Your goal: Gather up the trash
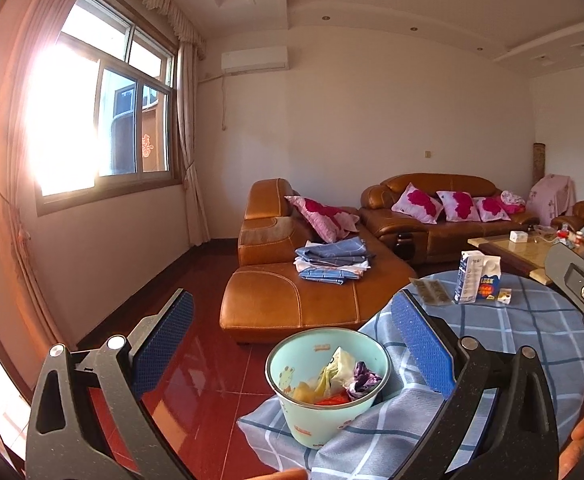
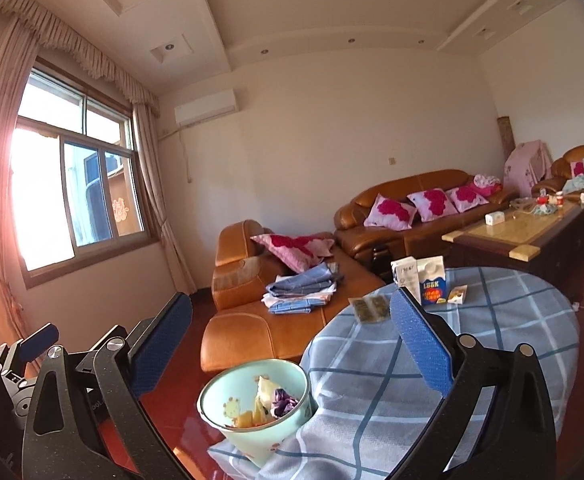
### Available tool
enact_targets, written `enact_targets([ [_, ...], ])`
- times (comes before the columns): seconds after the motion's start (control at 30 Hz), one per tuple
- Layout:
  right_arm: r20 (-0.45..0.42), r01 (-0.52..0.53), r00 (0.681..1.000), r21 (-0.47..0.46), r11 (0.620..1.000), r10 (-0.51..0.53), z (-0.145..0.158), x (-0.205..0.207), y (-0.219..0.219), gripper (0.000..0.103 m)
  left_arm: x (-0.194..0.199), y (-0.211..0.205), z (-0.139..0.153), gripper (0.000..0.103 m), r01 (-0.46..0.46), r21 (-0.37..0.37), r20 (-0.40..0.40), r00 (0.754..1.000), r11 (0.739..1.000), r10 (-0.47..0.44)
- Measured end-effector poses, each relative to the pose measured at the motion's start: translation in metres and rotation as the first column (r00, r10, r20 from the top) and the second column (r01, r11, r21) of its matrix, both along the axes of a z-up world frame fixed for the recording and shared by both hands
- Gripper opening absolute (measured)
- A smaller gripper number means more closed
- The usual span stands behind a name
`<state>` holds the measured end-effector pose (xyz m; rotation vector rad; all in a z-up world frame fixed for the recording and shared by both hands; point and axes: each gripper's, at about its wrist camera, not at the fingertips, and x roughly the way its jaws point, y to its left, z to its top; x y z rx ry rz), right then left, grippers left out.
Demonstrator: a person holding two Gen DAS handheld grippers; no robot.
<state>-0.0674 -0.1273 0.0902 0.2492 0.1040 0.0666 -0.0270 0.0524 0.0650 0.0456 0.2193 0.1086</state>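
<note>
A pale green trash bin (image 1: 312,416) with cartoon prints sits at the near left edge of the round table (image 1: 532,328), whose blue plaid cloth folds around the bin's base. Crumpled wrappers (image 1: 340,376) lie inside it. At the table's far side stand two milk cartons (image 1: 478,280), with a small box (image 1: 504,295) and a flat packet (image 1: 430,292) beside them. My left gripper (image 1: 292,296) hangs open above the bin with nothing between its blue pads. My right gripper (image 2: 291,298) is also open and holds nothing, with the bin (image 2: 255,404) below it and the cartons (image 2: 422,284) beyond.
An orange leather sofa (image 1: 292,300) with folded blue cloths (image 1: 332,264) stands behind the bin. A second sofa (image 1: 432,216) with pink pillows and a coffee table (image 1: 524,248) are at the right. The floor is red tile (image 1: 203,360). A window is at the left.
</note>
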Motion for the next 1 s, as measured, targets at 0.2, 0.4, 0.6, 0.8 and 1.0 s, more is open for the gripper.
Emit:
enact_targets([
  [0.2,-0.024,-0.002,1.000,0.020,1.000,0.003,-0.0026,-0.0001,-0.0033,0.098,-0.0011,0.0000,0.0009,0.097,0.001,-0.003,-0.015,1.000,1.000,-0.001],
  [0.4,-0.026,-0.010,1.000,0.019,1.000,0.011,-0.0011,-0.0006,-0.0025,0.098,0.0008,0.0046,0.0011,0.097,-0.004,-0.025,-0.029,1.000,1.000,0.003],
  [0.6,-0.028,-0.011,1.000,0.020,1.000,0.012,-0.0018,0.0004,-0.0018,0.098,-0.0009,0.0048,0.0018,0.097,-0.004,-0.026,-0.025,1.000,1.000,0.004],
  [0.8,-0.033,-0.015,0.999,0.023,1.000,0.015,-0.0026,0.0007,-0.0003,0.098,-0.0006,0.0049,0.0019,0.097,-0.005,-0.026,-0.029,1.000,1.000,0.004],
  [1.0,-0.036,-0.018,0.999,0.024,1.000,0.019,-0.0044,-0.0005,0.0006,0.098,-0.0001,0.0055,0.0025,0.097,-0.005,-0.024,-0.029,1.000,1.000,0.004],
])
